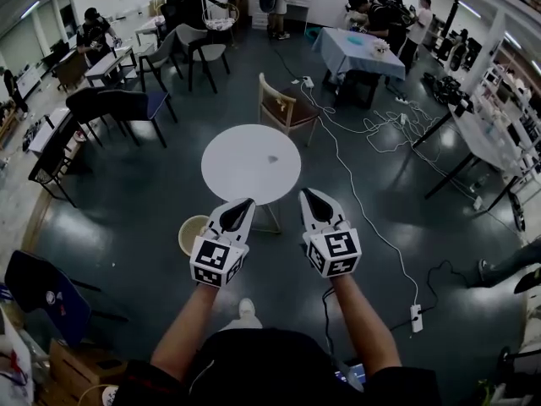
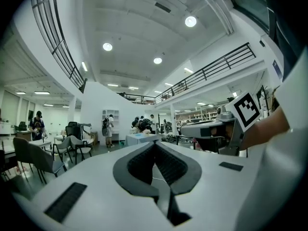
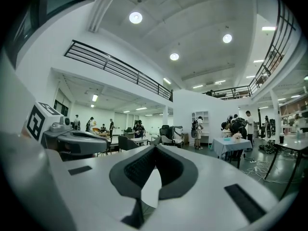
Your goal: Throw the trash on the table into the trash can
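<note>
In the head view, the round white table (image 1: 251,163) stands in the middle of a dark floor. A single small dark piece of trash (image 1: 273,159) lies on it, a little right of the table's centre. The trash can (image 1: 188,232), a pale round bin, sits on the floor just off the table's near left edge and is partly covered by the left gripper (image 1: 246,202). That gripper is held at the table's near edge, and the right gripper (image 1: 309,194) is beside it at the near right edge. Both point toward the table top and are apart from the trash. A wooden chair (image 1: 284,106) stands against the far side of the table, and a white cable (image 1: 355,210) runs across the floor to the table's right. A second table with a blue cloth (image 1: 351,47) stands well beyond the round table. In the left gripper view, the left gripper's dark pads meet at the tip, so the claw is closed with nothing held. A strip of the white table top shows through the hollow behind the pads. The right gripper's marker cube (image 2: 247,110) shows to the right, and people stand around desks far across the hall. In the right gripper view, the right gripper's jaws are likewise together at the tip and empty, again with white table surface visible through the hollow. The left gripper appears at the left, and the blue-clothed table stands off to the right in the distance. The trash cannot be made out in either gripper view.
</note>
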### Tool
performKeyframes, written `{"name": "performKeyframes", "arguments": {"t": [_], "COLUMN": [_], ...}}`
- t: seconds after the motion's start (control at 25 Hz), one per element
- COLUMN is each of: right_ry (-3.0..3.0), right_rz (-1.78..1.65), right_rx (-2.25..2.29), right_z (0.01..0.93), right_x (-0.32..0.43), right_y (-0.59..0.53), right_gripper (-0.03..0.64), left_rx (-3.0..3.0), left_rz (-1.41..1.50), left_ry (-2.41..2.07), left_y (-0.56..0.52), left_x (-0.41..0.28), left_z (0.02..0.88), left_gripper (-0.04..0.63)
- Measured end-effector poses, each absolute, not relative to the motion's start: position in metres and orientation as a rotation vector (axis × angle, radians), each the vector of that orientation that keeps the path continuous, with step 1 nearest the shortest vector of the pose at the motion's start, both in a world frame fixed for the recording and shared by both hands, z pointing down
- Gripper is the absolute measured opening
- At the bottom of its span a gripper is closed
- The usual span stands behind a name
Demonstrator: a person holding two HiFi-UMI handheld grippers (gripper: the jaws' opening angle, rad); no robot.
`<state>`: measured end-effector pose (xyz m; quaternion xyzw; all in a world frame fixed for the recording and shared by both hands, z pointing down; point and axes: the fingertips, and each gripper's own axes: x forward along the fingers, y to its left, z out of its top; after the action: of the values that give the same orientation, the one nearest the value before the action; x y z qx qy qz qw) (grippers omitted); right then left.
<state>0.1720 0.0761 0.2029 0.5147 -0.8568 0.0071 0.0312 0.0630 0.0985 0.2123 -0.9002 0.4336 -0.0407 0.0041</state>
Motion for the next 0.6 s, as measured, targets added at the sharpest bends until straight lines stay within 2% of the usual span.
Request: {"name": "performKeyframes", "arguments": {"t": [0.6], "right_ry": [-2.515], "right_rz": [0.031], "right_rx": [1.626], "right_z": [0.232], "right_x": [0.128], "right_y": [-0.009], "right_gripper": [0.017], "left_rx": [-2.884], "left_rz": [-0.114], "left_ry": [1.288], "left_y": [0.013], "left_x": [0.009], "left_z": [0.231], "left_gripper": [0.015]}}
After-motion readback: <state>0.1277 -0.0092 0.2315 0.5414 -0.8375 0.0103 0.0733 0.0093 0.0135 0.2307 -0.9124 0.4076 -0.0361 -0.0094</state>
